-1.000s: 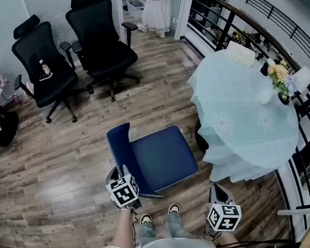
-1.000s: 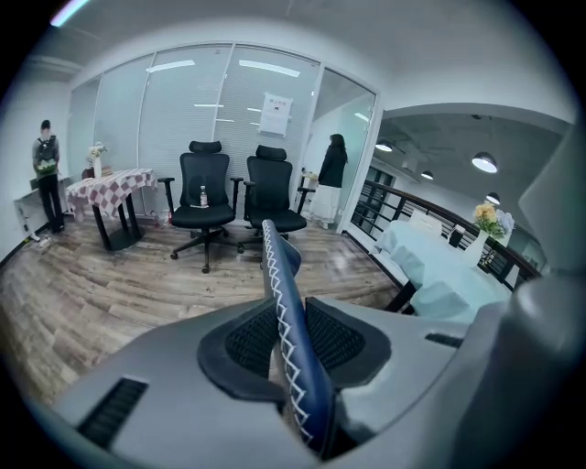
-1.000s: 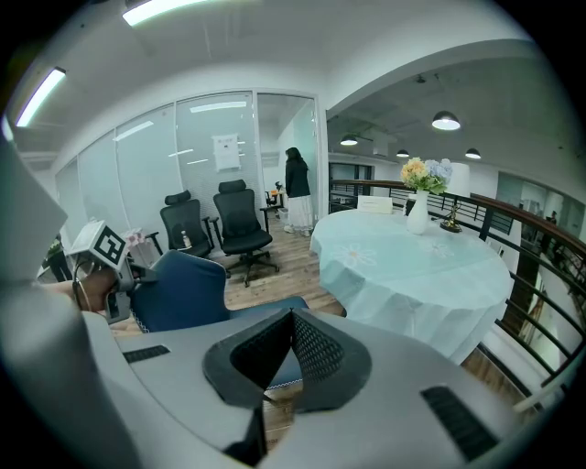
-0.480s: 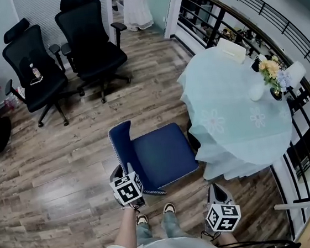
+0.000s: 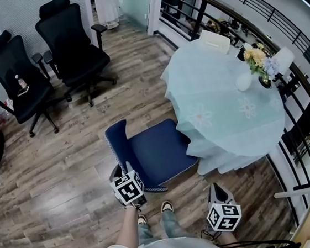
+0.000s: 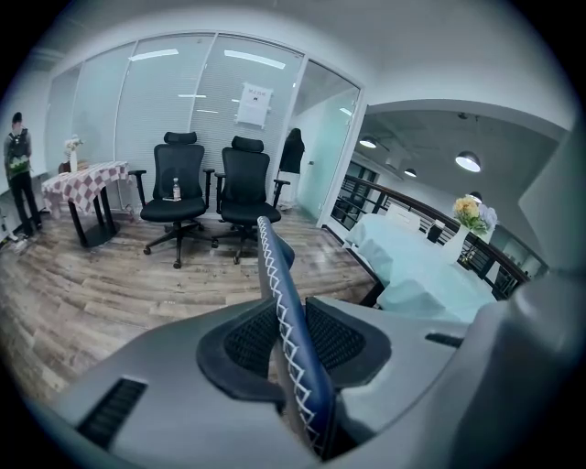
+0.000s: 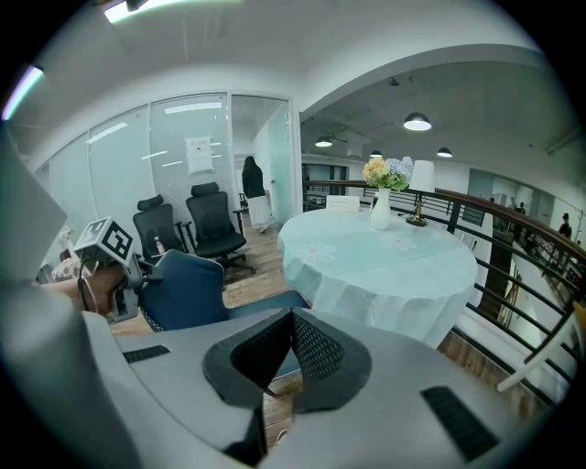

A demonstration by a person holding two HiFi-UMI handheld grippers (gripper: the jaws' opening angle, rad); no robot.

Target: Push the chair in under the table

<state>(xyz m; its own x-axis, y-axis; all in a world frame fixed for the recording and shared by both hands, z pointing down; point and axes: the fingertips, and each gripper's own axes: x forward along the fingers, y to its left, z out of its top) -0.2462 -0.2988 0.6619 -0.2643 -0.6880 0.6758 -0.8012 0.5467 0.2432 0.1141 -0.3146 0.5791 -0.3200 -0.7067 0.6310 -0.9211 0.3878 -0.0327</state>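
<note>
In the head view, a blue upholstered chair (image 5: pixel 158 151) stands on the wood floor. Its seat front is tucked just under the hanging edge of the pale turquoise cloth on the round table (image 5: pixel 225 101). My left gripper (image 5: pixel 124 173) is shut on the near edge of the chair's backrest (image 6: pixel 275 266), whose white-stitched rim runs between the jaws. My right gripper (image 5: pixel 217 190) hangs low at the right, apart from the chair, with its jaws shut on nothing. From the right gripper view the chair (image 7: pixel 188 289) is at the left and the table (image 7: pixel 375 261) straight ahead.
Two black office chairs (image 5: pixel 73 41) (image 5: pixel 13 75) stand at the back left. A dark railing (image 5: pixel 306 131) curves behind the table. A flower vase (image 5: pixel 259 64) and a lamp stand on the cloth. My feet (image 5: pixel 154 212) are just behind the chair.
The chair has slid towards the table, and its seat front now reaches under the cloth. My left gripper moved along with the backrest, and the right gripper came forward a little.
</note>
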